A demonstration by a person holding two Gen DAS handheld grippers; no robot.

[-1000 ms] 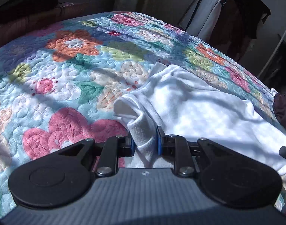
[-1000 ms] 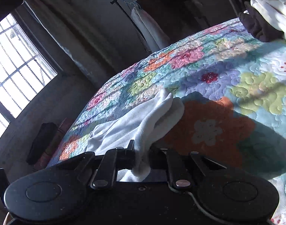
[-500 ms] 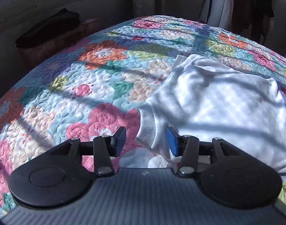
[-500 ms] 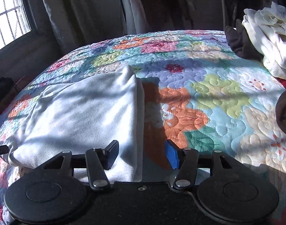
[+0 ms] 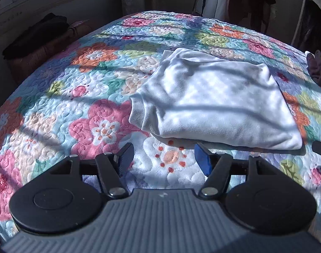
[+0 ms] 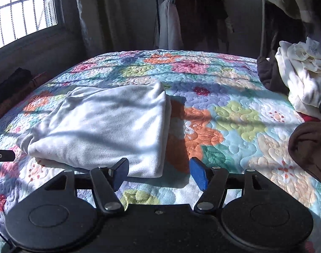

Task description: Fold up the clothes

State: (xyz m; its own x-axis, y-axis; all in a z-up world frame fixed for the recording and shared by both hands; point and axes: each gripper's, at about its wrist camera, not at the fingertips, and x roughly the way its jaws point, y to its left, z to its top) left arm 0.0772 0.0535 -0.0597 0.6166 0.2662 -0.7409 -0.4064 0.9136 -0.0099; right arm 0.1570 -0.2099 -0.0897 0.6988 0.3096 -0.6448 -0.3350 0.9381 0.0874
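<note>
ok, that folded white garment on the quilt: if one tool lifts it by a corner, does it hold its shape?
Probably not. The folded white garment looks like soft fleecy knit with rounded, sagging edges, so it should droop and the layers likely unfold. It seems light. On the textured floral quilt a push would likely bunch it rather than slide it.
</note>
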